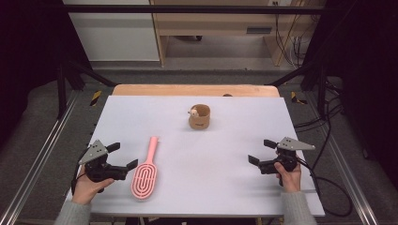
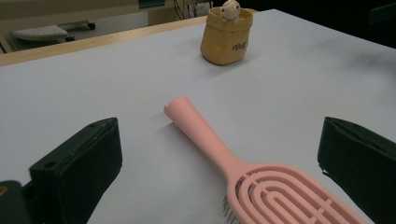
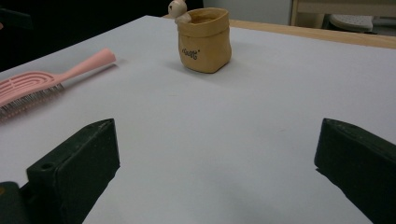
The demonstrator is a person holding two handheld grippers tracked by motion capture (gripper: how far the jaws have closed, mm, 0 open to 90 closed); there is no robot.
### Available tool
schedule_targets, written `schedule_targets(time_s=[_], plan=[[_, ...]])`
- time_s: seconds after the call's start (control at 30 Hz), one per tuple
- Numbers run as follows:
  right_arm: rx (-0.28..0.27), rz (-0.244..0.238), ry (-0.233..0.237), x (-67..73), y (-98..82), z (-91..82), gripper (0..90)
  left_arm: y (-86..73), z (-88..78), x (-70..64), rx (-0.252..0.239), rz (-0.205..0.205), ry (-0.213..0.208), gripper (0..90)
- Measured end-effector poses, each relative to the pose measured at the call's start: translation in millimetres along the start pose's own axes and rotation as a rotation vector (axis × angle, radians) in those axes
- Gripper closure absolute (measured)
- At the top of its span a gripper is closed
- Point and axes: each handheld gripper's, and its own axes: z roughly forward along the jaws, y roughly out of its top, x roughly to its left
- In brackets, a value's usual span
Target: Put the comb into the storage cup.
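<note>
On the tan pot's (image 1: 199, 117) side runs a short dark line of lettering, seen in both gripper views, too small and blurred to read. The pot (image 2: 226, 36) is shaped like a rolled-top paper sack and stands upright toward the far middle of the white counter (image 1: 225, 154); a small pale figure (image 3: 177, 8) peeks over its rim. No other writing can be made out on anything.

Nearer the person's left side lies a pink hairbrush (image 1: 145, 171), flat on the counter with its vented oval head toward the person and its handle pointing away toward the far edge. In the left gripper view the brush (image 2: 261, 177) lies bristles down, and it sits between the two black fingers (image 2: 79, 168) of the left gripper (image 1: 123, 157), closer to the right-hand one as that view shows it, without touching either. Those fingers are spread wide apart and hold nothing. In the high view the brush head is just beside the left gripper's tips.

At the other side, the right gripper (image 1: 259, 152) is held low over bare counter, its fingers (image 3: 77, 165) likewise spread wide with nothing between them. From its own view the pot (image 3: 204, 39) stands well ahead and the brush (image 3: 51, 77) lies far off to the left. Each gripper is held by a hand (image 1: 87, 187) in a grey sleeve (image 1: 298, 208)
</note>
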Motion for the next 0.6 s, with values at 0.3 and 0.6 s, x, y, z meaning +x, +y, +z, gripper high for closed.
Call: schedule_targets(time_s=[0.3, 0.6], plan=[[0.003, 0.0, -0.003, 0.2, 0.1, 0.3, 0.4, 0.0, -1.6, 1.9, 0.048, -0.004, 0.035, 3.5], [0.006, 0.001, -0.003, 0.4, 0.0, 0.4, 0.4, 0.2, 0.2, 1.1, 0.094, -0.03, 0.051, 15.4]])
